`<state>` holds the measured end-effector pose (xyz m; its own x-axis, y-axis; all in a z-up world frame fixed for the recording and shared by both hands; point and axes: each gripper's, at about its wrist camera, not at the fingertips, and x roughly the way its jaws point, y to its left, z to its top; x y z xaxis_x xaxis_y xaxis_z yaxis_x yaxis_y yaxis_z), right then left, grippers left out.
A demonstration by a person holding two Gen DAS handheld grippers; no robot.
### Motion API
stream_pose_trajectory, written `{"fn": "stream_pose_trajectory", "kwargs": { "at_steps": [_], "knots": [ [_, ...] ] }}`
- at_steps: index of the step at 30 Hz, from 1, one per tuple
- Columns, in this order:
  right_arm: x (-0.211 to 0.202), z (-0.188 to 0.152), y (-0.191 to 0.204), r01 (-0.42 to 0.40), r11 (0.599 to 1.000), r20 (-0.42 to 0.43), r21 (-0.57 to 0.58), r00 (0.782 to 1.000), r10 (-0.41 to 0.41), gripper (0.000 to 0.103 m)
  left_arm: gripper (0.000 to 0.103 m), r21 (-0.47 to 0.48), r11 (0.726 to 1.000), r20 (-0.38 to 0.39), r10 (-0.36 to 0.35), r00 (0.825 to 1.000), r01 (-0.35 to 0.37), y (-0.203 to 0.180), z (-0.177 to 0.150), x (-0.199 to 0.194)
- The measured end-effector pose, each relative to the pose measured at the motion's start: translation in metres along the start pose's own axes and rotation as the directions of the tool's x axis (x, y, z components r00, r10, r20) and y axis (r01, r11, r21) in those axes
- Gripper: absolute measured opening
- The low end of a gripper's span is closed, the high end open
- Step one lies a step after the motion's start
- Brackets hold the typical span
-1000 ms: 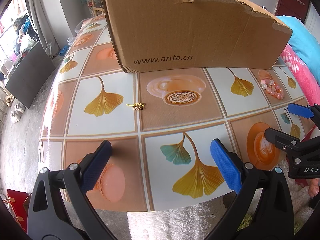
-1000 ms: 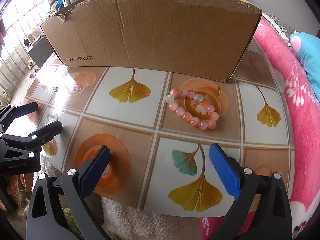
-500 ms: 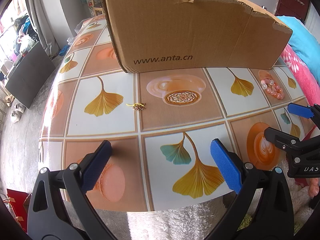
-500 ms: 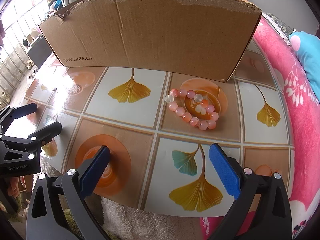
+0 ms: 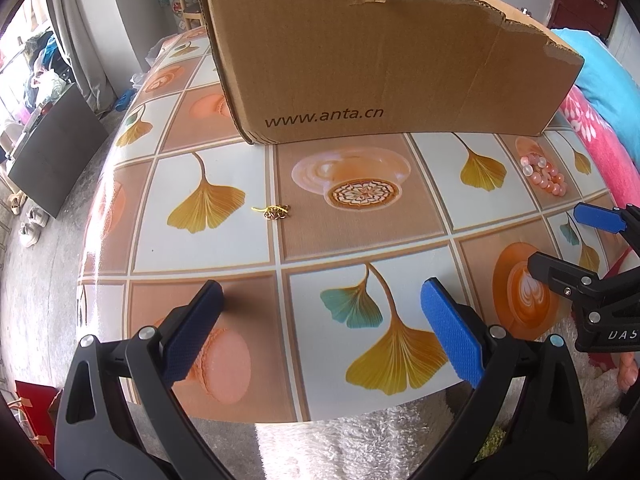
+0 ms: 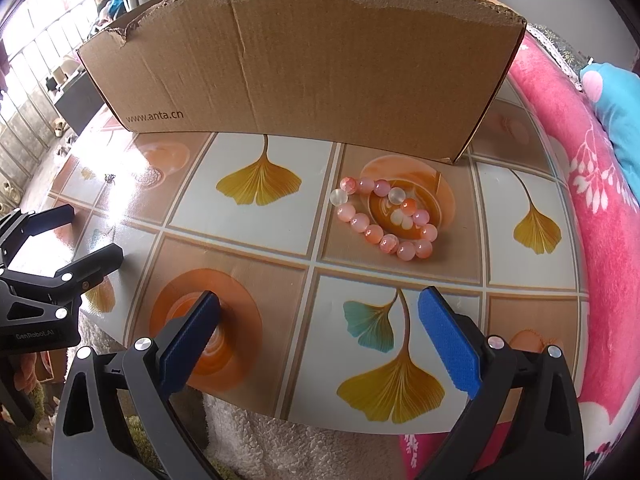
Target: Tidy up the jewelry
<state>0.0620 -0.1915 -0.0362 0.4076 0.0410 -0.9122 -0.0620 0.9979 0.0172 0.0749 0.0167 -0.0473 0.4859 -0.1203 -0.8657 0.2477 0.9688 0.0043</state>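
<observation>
A small gold ornament (image 5: pixel 274 211) lies on the patterned table, ahead of my left gripper (image 5: pixel 322 330), which is open and empty near the table's front edge. A pink and white bead bracelet (image 6: pixel 384 222) lies on the table ahead of my right gripper (image 6: pixel 320 334), also open and empty. The bracelet also shows far right in the left wrist view (image 5: pixel 545 173). The gold ornament is a tiny dark speck in the right wrist view (image 6: pixel 109 178). A brown cardboard box (image 5: pixel 384 60) stands at the back of the table; it also shows in the right wrist view (image 6: pixel 304 68).
The table (image 5: pixel 360 248) is round with a ginkgo-leaf and coffee print. A pink blanket (image 6: pixel 592 200) and a blue cushion (image 6: pixel 616 112) lie to the right. A white rug (image 5: pixel 352 440) is below the front edge. Each gripper shows in the other's view.
</observation>
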Motion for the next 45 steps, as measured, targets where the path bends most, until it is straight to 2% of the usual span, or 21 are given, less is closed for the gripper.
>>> {"fn": "stream_pose_trajectory", "kwargs": {
  "at_steps": [21,26,30,32,36,39,45],
  "knots": [
    [-0.002,-0.003,-0.002,0.000,1.000,0.008,-0.009,1.000,0.000,0.097,0.096,-0.002,1.000,-0.004,0.003,1.000,-0.003,0.000,-0.001,-0.003],
    [-0.005,-0.005,-0.012,-0.068,0.997,0.009,-0.030,0.998,0.068,0.097,0.096,-0.004,1.000,-0.001,0.005,1.000,-0.006,0.000,-0.001,-0.003],
    [-0.012,-0.003,-0.040,-0.194,0.979,0.008,0.061,0.981,0.194,0.097,0.096,-0.006,1.000,0.000,0.007,1.000,-0.007,-0.001,-0.002,-0.004],
    [-0.019,-0.002,-0.051,-0.222,0.971,0.039,0.091,0.975,0.219,0.097,0.096,-0.007,1.000,0.002,0.007,1.000,-0.007,-0.002,-0.002,-0.004],
    [-0.038,0.004,-0.061,-0.279,0.958,0.118,0.065,0.956,0.270,0.097,0.096,-0.013,1.000,0.008,0.011,1.000,-0.011,-0.003,-0.003,-0.005],
    [-0.045,0.014,-0.058,-0.308,0.951,0.155,0.028,0.941,0.300,0.091,0.096,-0.010,1.000,0.016,0.011,1.000,-0.011,-0.003,-0.005,-0.006],
    [-0.024,0.034,-0.042,-0.332,0.943,0.104,-0.009,0.938,0.331,0.071,0.096,0.020,1.000,0.029,-0.006,1.000,0.005,-0.003,-0.007,-0.009]
  ]
}}
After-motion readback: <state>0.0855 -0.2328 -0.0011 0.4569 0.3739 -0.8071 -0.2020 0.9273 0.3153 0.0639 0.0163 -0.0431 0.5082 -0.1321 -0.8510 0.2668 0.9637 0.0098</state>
